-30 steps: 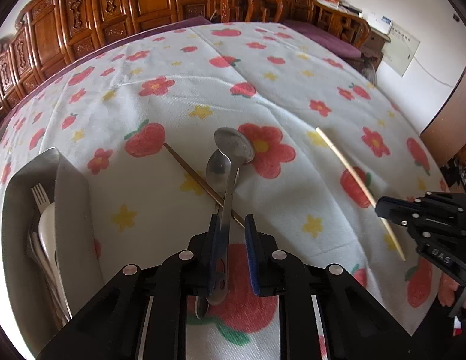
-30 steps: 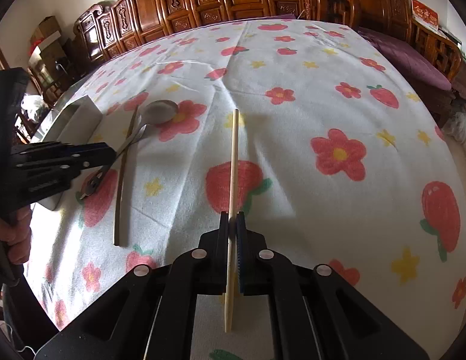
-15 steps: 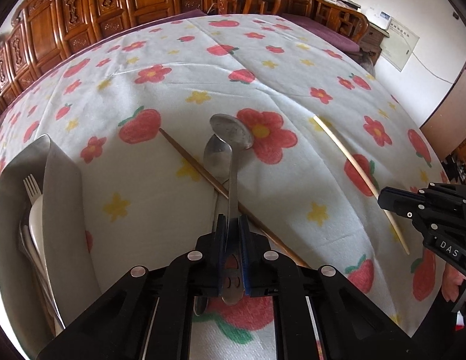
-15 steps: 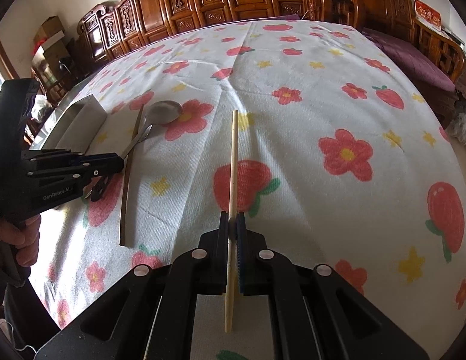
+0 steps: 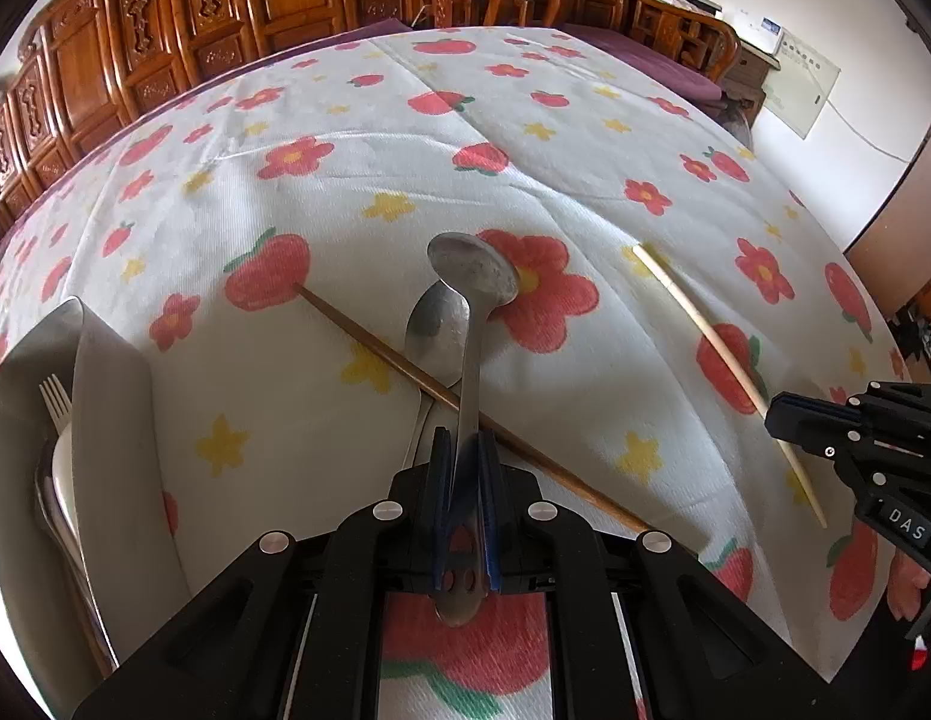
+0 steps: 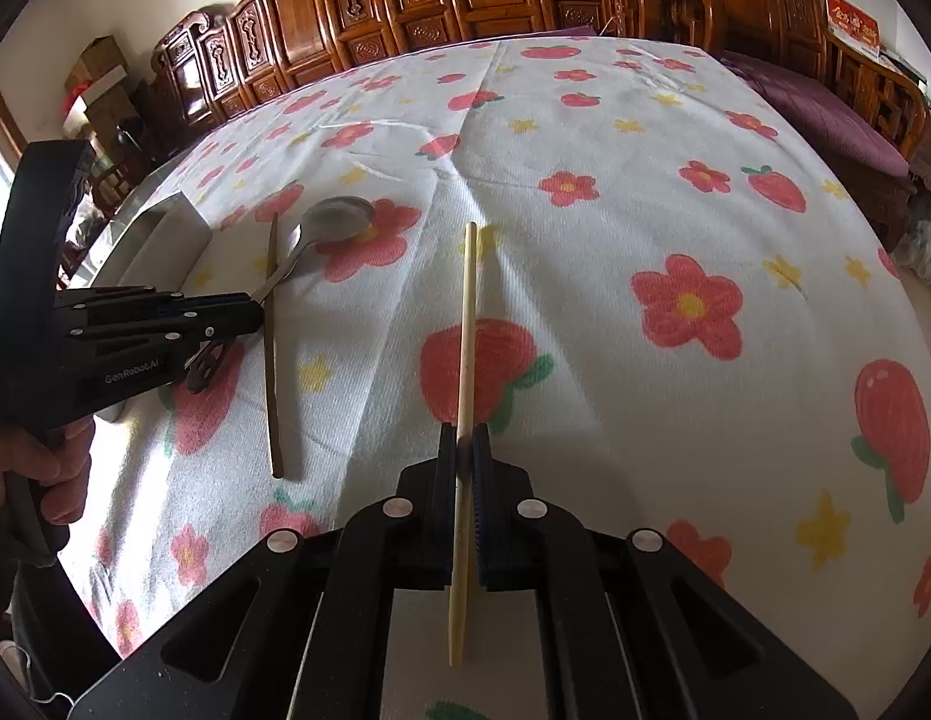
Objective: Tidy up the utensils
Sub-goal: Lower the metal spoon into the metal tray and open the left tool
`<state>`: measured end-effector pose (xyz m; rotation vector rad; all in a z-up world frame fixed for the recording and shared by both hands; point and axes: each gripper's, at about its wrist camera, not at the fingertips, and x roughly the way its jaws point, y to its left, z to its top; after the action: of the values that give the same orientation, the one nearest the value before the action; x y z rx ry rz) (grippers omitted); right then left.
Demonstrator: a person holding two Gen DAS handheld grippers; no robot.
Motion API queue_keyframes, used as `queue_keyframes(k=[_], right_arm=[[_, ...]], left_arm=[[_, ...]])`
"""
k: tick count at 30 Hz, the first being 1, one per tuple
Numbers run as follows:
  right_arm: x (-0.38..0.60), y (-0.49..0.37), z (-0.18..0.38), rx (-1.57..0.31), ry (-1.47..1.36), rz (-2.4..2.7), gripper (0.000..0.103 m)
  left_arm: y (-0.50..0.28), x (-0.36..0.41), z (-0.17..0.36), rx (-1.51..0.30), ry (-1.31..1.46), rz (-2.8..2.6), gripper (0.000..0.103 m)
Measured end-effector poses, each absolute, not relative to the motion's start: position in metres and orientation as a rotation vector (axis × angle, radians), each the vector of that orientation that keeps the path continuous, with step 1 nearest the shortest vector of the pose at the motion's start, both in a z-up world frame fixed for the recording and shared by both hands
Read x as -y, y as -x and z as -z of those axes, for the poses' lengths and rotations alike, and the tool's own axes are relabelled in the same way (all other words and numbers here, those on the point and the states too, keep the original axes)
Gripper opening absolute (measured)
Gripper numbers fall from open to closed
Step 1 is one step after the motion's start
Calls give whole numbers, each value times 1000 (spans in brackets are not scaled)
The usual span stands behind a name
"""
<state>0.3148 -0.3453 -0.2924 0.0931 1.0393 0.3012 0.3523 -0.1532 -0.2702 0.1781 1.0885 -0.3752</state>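
Note:
My left gripper [image 5: 464, 450] is shut on the handle of a metal spoon [image 5: 472, 276] and holds it lifted above the flowered tablecloth. A second metal spoon [image 5: 432, 330] lies under it, crossed by a dark brown chopstick [image 5: 375, 339]. My right gripper [image 6: 464, 441] is shut on a pale wooden chopstick [image 6: 467, 312], raised off the cloth. In the right wrist view the left gripper [image 6: 249, 315] shows at the left with its spoon [image 6: 339, 217], next to the brown chopstick [image 6: 272, 348].
A grey metal utensil tray [image 5: 102, 396] stands at the left table edge, holding a fork [image 5: 54, 399] and other cutlery; it also shows in the right wrist view [image 6: 165, 228]. Carved wooden chairs [image 5: 225, 18] ring the far side.
My left gripper closed on the spoon handle and raised the spoon off the cloth. My right gripper kept its hold on the pale chopstick and lifted it slightly.

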Motion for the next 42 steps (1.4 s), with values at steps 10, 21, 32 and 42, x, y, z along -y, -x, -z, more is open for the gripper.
queue_keyframes(k=[10, 21, 32, 42], right_arm=[[345, -314, 292, -1040, -92, -301, 6], [345, -314, 293, -1038, -91, -302, 6], [343, -313, 290, -1033, -91, -302, 6], [319, -307, 262, -978, -65, -349, 6]], left_arm=[[-351, 155, 270, -1089, -198, 361, 6], [-330, 153, 246, -1026, -196, 391, 1], [-316, 151, 244, -1014, -209, 389, 0], [-296, 130, 202, -932, -171, 394, 0]])
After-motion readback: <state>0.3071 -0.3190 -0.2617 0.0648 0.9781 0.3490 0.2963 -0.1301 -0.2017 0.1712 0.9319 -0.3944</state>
